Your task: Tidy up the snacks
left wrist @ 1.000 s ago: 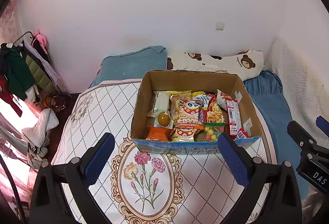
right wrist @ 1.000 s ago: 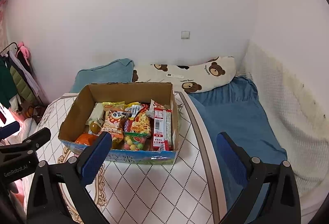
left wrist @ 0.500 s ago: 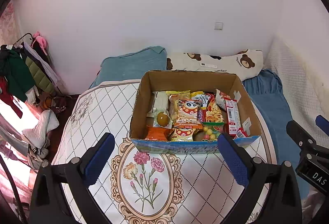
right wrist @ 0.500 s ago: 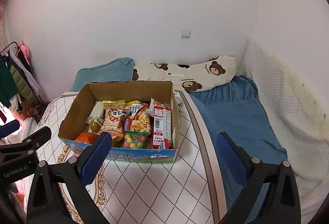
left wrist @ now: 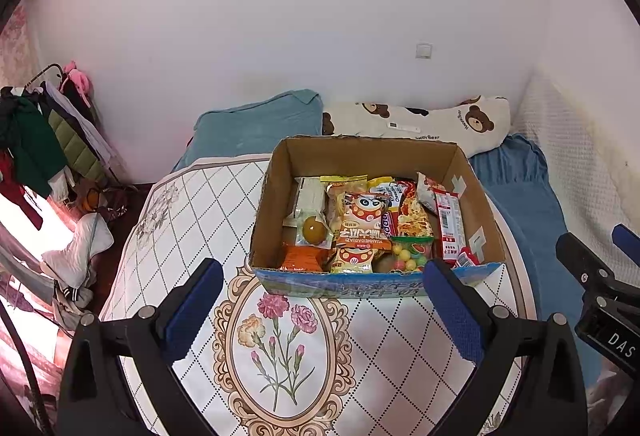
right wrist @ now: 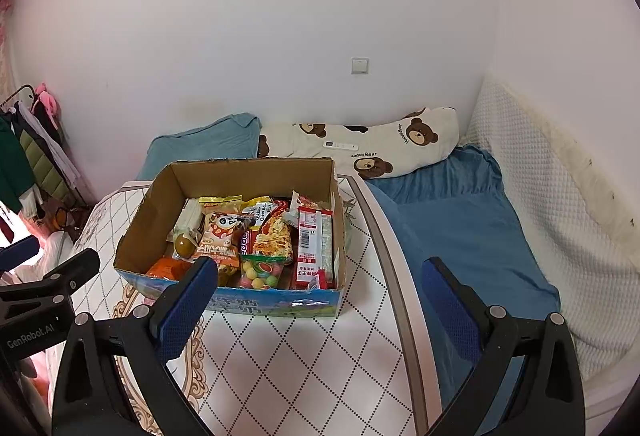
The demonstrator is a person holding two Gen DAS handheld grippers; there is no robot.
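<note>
An open cardboard box [left wrist: 476, 196] [right wrist: 140, 224] stands on a round table with a white diamond-pattern cloth [left wrist: 192, 220] [right wrist: 304, 348]. It is full of snack packets: an orange cartoon-face bag [left wrist: 362, 220] [right wrist: 220, 234], a red barcode bar [left wrist: 450, 228] [right wrist: 314, 246], a candy-ball pack [left wrist: 410, 254] [right wrist: 262, 272], an orange packet [left wrist: 302, 256]. My left gripper [left wrist: 322, 312] is open and empty, in front of the box. My right gripper [right wrist: 320, 310] is open and empty, in front of the box's right corner. Each gripper shows at the edge of the other's view.
A bed with a blue sheet [right wrist: 460, 228] lies to the right of the table. A bear-print pillow [left wrist: 420, 120] [right wrist: 372, 144] and a teal pillow [left wrist: 256, 124] lie behind the box. A clothes rack [left wrist: 44, 140] stands at the far left. White walls are behind.
Both views have shifted very slightly; the box sits a little lower and nearer in the right wrist view. Both grippers stay open and empty.
</note>
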